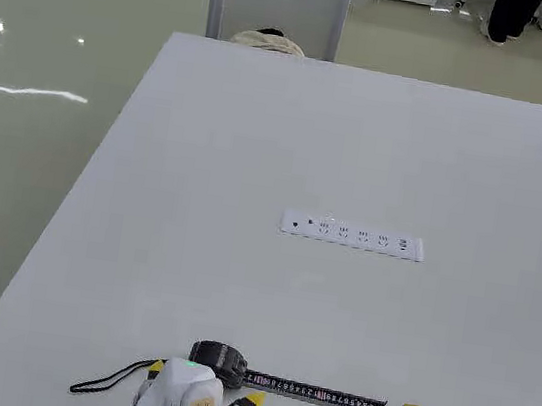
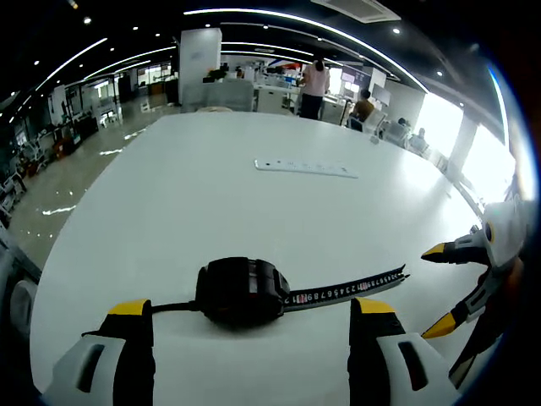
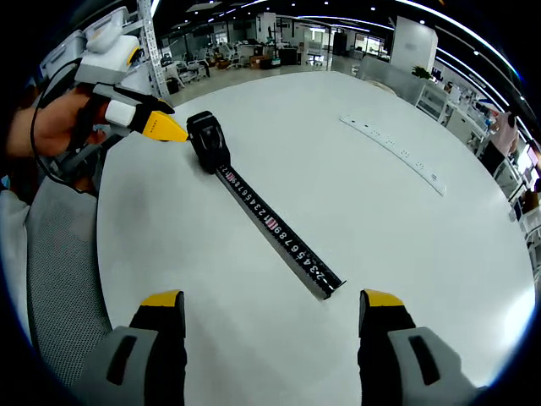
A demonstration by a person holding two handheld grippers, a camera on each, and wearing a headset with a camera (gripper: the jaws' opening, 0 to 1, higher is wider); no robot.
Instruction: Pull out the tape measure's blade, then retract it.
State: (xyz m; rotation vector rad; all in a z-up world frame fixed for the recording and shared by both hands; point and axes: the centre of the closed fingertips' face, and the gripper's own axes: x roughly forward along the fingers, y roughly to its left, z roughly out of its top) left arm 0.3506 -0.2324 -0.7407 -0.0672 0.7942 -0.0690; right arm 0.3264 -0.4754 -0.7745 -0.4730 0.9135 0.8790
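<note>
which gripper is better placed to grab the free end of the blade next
Right. The right hand-held gripper is open and faces the blade's free end, which lies just ahead between its jaws. The left hand-held gripper, also open, faces the case at the blade's other end.

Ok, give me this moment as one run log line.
black tape measure on white table | black numbered blade out, lying flat | left tongs open at tape measure | right tongs open facing blade tip

White bodies and yellow-tipped jaws mark left claw (image 2: 251, 309) and right claw (image 3: 272, 298).
</note>
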